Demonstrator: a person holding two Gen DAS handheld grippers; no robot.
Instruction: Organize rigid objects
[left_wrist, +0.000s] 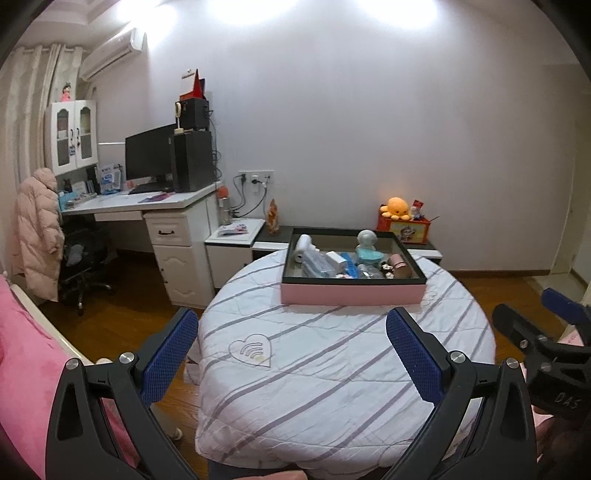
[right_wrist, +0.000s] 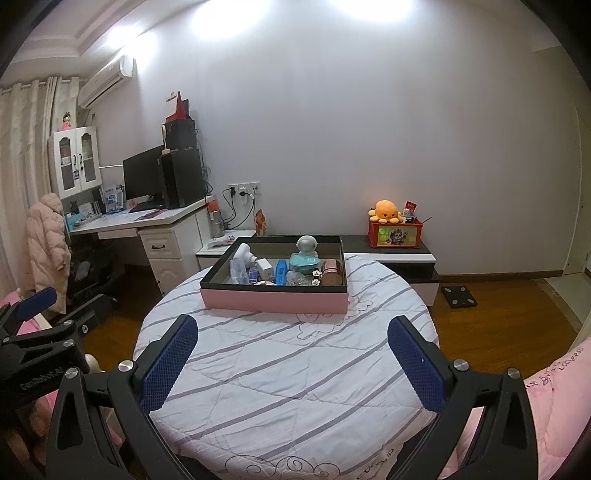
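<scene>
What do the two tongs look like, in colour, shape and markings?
The left tongs and right tongs match: black plastic frames with triangular cut-outs and silver screws. Each finger carries a long blue pad with dotted texture. White lettering marks the frames, too blurred to read.

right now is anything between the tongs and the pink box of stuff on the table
Nothing visible. Both the left tongs and right tongs hang open, with only bare striped tablecloth between them and the pink box.

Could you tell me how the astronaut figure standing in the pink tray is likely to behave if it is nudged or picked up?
The astronaut figure looks like stiff plastic. It stands tall on a teal base, so a high nudge might tip it. Its rounded helmet could slip between jaws.
</scene>
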